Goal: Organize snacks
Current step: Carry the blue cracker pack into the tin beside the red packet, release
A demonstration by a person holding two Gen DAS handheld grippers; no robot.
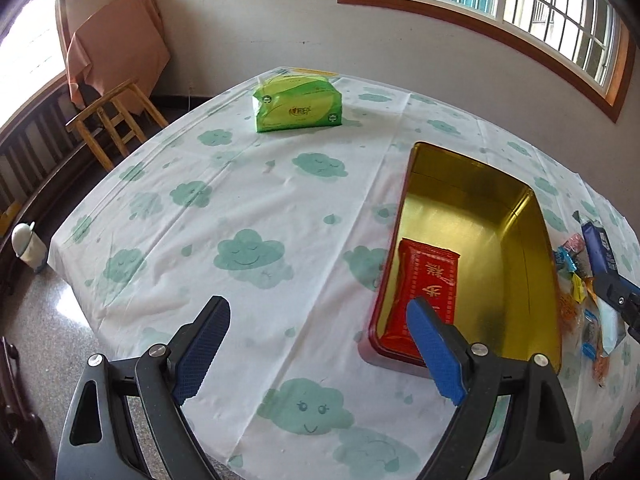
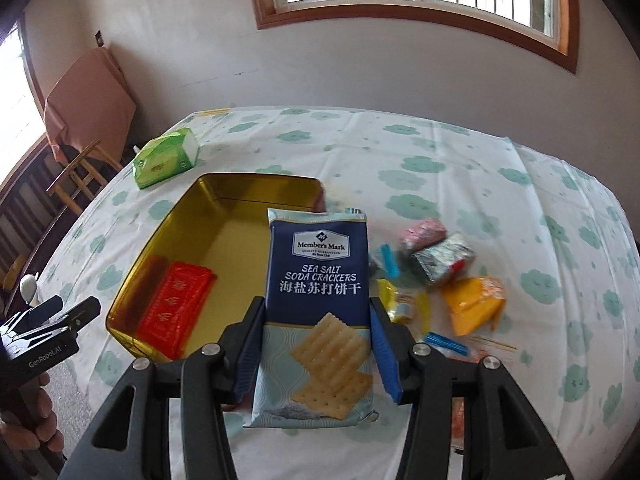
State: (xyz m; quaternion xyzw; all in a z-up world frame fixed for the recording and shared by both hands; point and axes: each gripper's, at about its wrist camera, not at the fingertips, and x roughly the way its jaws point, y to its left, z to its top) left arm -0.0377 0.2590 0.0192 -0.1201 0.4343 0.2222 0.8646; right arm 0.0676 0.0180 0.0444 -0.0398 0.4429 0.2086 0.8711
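Our right gripper clamps the cracker pack above the table, beside the tin holding a red packet. Our left gripper hangs open, empty.

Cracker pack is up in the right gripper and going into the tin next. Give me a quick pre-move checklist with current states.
1. Grip: right gripper pads press both sides of the cracker pack. Ok.
2. Pack off the table: its lower end hangs over the cloth; clearance unclear. Cannot tell.
3. Room in the tin: only the red packet lies at its near end, the rest is bare. Ok.
4. Left gripper open and empty, left of the tin. Ok.
5. Left gripper's right finger overlaps the tin's near corner in view; clearance unclear. Cannot tell.
6. Loose snacks still on the cloth. Not ok.
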